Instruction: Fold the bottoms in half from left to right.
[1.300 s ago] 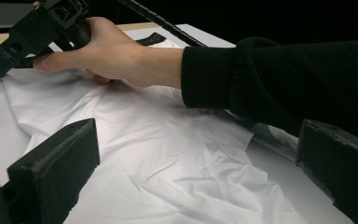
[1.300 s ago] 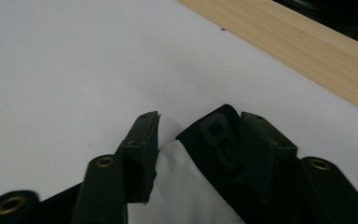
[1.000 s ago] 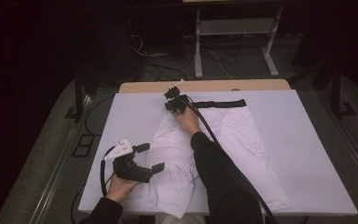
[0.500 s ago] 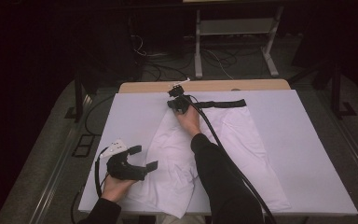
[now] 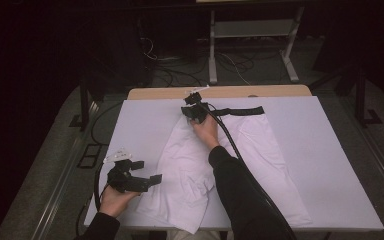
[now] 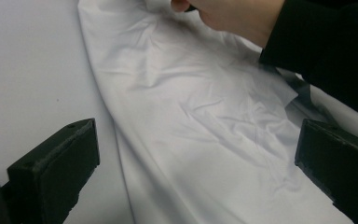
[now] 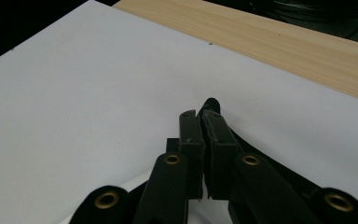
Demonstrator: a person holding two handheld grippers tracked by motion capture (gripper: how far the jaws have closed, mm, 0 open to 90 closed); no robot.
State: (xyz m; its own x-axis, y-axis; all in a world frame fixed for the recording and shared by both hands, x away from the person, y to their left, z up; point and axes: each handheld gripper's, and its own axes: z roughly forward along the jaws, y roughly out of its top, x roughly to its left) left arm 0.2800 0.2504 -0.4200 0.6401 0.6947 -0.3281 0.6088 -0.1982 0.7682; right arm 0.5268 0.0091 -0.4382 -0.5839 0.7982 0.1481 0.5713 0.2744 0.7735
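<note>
Found the white garment (image 5: 240, 165) lying rumpled across the middle of the worktop (image 5: 330, 165), near hem toward the person, far end up by the bare wooden strip (image 5: 260, 91) at the back. Noted a black band (image 5: 242, 110) running along that far end, flat on the white cover.

Saw the right claw (image 5: 195, 111) at the band's left end, jaws pressed together. Made out in the right gripper view (image 7: 200, 126) a dark strip coming from beneath the shut jaws, so judged it a pinch on the band's tip, not an idle closure. Took the grip as an anchor: far corner held so the cloth could be drawn out straight or lifted for a fold.

Saw the left claw (image 5: 145, 180) low at the garment's near left edge, jaws spread wide and holding nothing. Found the same in the left gripper view (image 6: 198, 140): creased cloth between the two black jaws, neither touching it as far as could be told. Judged it lined up to take the near hem, opposite the held corner.

Noted the right hand (image 6: 233, 14) and dark sleeve (image 5: 240, 195) reaching over the cloth, cable trailing back along the forearm.
</note>
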